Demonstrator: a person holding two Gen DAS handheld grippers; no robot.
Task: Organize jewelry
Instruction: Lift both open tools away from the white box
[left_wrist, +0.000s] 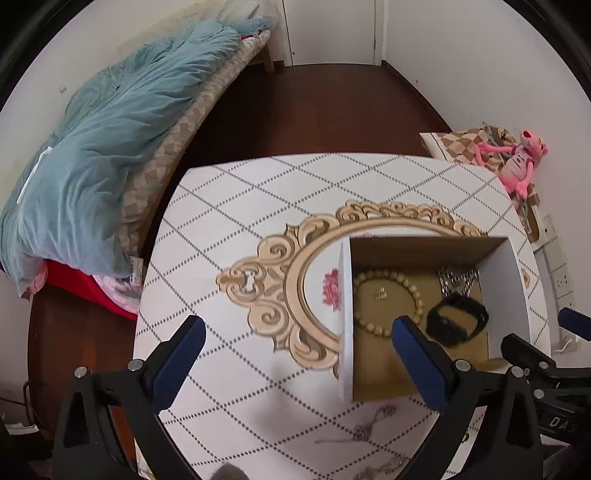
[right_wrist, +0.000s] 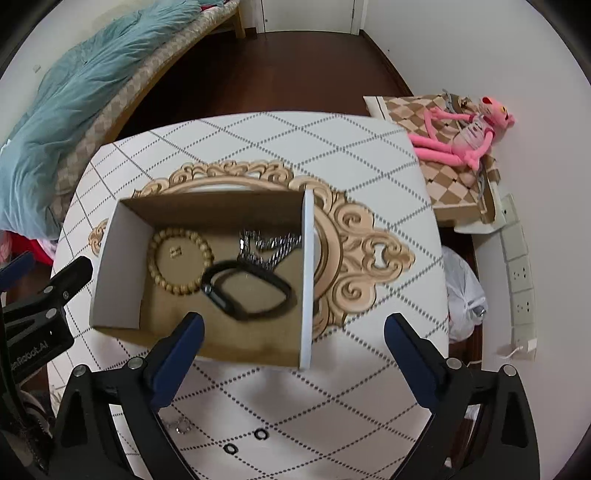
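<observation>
We had the left gripper (left_wrist: 299, 332) and the right gripper (right_wrist: 293, 328) both spread wide and empty above the worktop (right_wrist: 332, 140). The box (right_wrist: 308, 280) already held a bead bracelet (right_wrist: 177, 258), a black band (right_wrist: 247, 291) and a silver chain (right_wrist: 269, 245). Thin chains (left_wrist: 369, 428) and two small rings (right_wrist: 245, 441) lay loose beside it, still to be put away, as we judged. Bare worktop beyond the box left us room; its near edge sat close under us

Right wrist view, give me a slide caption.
Open right gripper above cardboard box holding beaded bracelet, black band, silver chain.
</observation>
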